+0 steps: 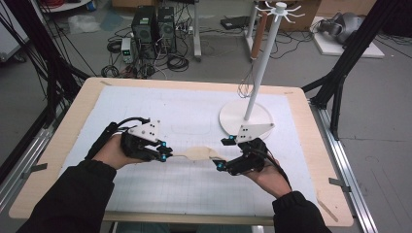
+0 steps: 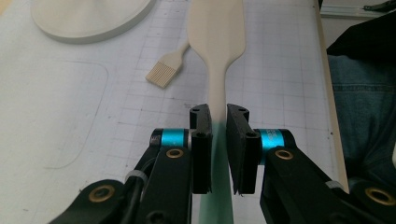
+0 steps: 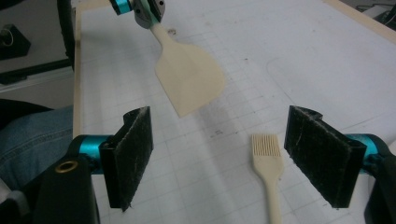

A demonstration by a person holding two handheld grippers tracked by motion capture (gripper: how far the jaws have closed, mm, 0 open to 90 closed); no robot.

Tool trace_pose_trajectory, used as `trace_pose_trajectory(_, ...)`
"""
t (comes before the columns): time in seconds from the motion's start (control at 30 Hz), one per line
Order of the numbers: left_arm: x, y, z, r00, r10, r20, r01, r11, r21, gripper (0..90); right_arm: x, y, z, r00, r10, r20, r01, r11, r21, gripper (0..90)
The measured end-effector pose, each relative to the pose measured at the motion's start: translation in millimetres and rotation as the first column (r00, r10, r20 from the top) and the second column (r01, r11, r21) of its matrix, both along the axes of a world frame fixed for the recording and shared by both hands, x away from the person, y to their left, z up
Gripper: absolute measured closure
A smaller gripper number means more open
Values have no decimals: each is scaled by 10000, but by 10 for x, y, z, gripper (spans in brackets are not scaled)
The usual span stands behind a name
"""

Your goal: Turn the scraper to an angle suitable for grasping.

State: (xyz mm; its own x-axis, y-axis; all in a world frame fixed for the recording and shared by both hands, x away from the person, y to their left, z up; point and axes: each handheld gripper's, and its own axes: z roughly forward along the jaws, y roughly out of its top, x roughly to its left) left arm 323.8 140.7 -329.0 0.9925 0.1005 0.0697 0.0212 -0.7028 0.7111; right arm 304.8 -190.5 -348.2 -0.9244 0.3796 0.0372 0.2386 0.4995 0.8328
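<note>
A pale spatula (image 2: 215, 42), judged light, stiff and best taken by its narrow handle, is clamped there by the left hand-held gripper (image 2: 218, 135) and held beside the brush (image 3: 270, 172), over which the right hand-held gripper (image 3: 233, 158) is spread wide.

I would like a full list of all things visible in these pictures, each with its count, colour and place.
Spatula: one, cream, held by its handle above the mat, between the two claws.
Brush: one, cream, lying on the mat near the right claw.
Stand: one, white, round base on the mat at far right, hooks on top.
Mat: one, white with grid, covering the table.
Table: one, light wood.
Computer towers: two, black, on the floor behind.
Left claw: one, black, shut on the spatula handle.
Right claw: one, black, open.
</note>
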Motion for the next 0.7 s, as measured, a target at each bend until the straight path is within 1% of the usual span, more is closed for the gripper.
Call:
trace_pose_trajectory(0.2, -6, -41, 1, 10000, -85, -25, 85, 10000, -6, 803, 23, 60, -14, 9997, 229, 27, -228, 9996, -181, 222)
trace_pose_trajectory(0.27, -3, -61, 3, 9998, -194, -60, 195, 9998, 79, 802, 23, 83, -22, 9995, 299, -68, -300, 9993, -212, 222)
trace_pose_trajectory(0.3, -9, -72, -1, 9999, -156, -45, 156, 9999, 47, 803, 24, 93, -25, 9993, 361, -70, -363, 9991, -238, 222)
trace_pose_trajectory(0.4, -18, -105, 3, 9996, -288, -77, 288, 9996, 56, 803, 22, 127, -31, 9989, 463, -100, -465, 9986, -239, 222)
trace_pose_trajectory(0.47, -24, -129, 7, 9993, -352, -90, 352, 9994, 57, 802, 16, 166, -31, 9981, 605, -135, -608, 9979, -220, 223)
trace_pose_trajectory(0.6, -37, -175, 17, 9987, -495, -133, 495, 9988, -9, 803, 1, 256, -27, 9952, 966, -126, -970, 9947, -333, 224)
trace_pose_trajectory(0.7, -44, -212, 31, 9981, -596, -127, 595, 9982, -45, 802, 11, 293, -44, 9941, 1076, -149, -1082, 9933, -416, 226)
